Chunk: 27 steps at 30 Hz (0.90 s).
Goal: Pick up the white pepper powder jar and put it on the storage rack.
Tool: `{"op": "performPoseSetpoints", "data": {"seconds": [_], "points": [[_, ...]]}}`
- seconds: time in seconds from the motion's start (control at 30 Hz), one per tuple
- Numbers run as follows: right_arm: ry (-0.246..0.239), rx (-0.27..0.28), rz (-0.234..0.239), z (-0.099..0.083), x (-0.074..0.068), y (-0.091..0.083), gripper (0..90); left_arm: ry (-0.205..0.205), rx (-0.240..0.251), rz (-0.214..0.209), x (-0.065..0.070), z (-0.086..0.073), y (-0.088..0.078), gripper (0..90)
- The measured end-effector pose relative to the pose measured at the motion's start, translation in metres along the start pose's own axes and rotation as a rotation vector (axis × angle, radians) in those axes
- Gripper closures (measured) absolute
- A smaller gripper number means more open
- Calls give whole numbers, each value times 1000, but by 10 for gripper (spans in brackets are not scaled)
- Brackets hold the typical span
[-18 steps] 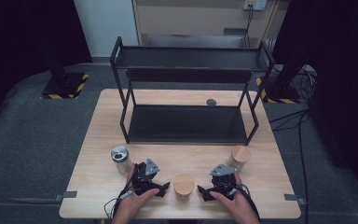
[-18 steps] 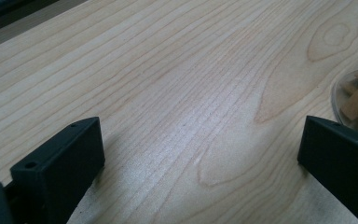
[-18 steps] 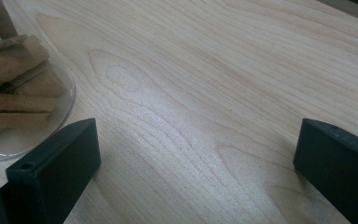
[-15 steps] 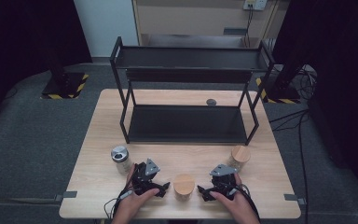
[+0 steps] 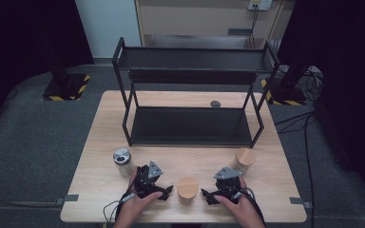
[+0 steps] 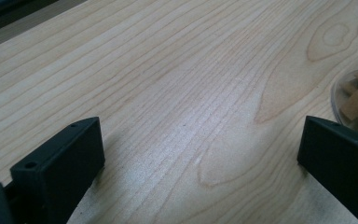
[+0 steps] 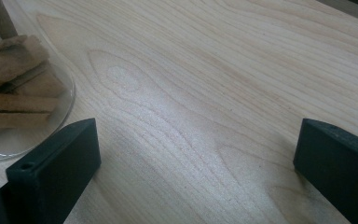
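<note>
Wood-lidded glass jar stands upright on the near part of the wooden table, directly between the two grippers. It sits just to the right of the left gripper and just to the left of the right gripper, about equally near to each, so either hand could take it with a short sideways reach. Its long axis runs straight up, with the round lid on top.

In the left gripper view the jar's glass wall, with tan pieces inside, shows at the right edge beside the right-hand jaw; in the right gripper view the same jar shows at the left edge. Both grippers rest low over the table with their jaws spread wide apart and nothing between them.

A second wood-lidded jar stands behind the right gripper, and a metal-lidded jar behind the left one. A black two-tier rack stands farther back. No label or writing can be read on any jar.
</note>
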State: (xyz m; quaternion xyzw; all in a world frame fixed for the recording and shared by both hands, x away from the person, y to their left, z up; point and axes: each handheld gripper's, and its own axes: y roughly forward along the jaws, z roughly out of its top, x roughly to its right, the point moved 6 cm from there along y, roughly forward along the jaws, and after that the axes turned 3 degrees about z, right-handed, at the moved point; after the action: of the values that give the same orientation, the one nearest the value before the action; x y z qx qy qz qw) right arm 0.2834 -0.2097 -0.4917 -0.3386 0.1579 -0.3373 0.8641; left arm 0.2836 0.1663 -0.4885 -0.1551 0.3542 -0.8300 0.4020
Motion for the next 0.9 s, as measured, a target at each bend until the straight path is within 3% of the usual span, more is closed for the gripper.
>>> {"op": "performPoseSetpoints", "data": {"seconds": [0.13, 0.27, 0.9], "points": [[0, 0, 0, 0, 0, 0, 4, -1, -6, 2, 0, 3, -2, 14], [0, 0, 0, 0, 0, 0, 4, -8, 30, 11, 1, 6, -10, 20], [0, 0, 0, 0, 0, 0, 4, 6, 106, 35, 0, 24, -50, 29]]}}
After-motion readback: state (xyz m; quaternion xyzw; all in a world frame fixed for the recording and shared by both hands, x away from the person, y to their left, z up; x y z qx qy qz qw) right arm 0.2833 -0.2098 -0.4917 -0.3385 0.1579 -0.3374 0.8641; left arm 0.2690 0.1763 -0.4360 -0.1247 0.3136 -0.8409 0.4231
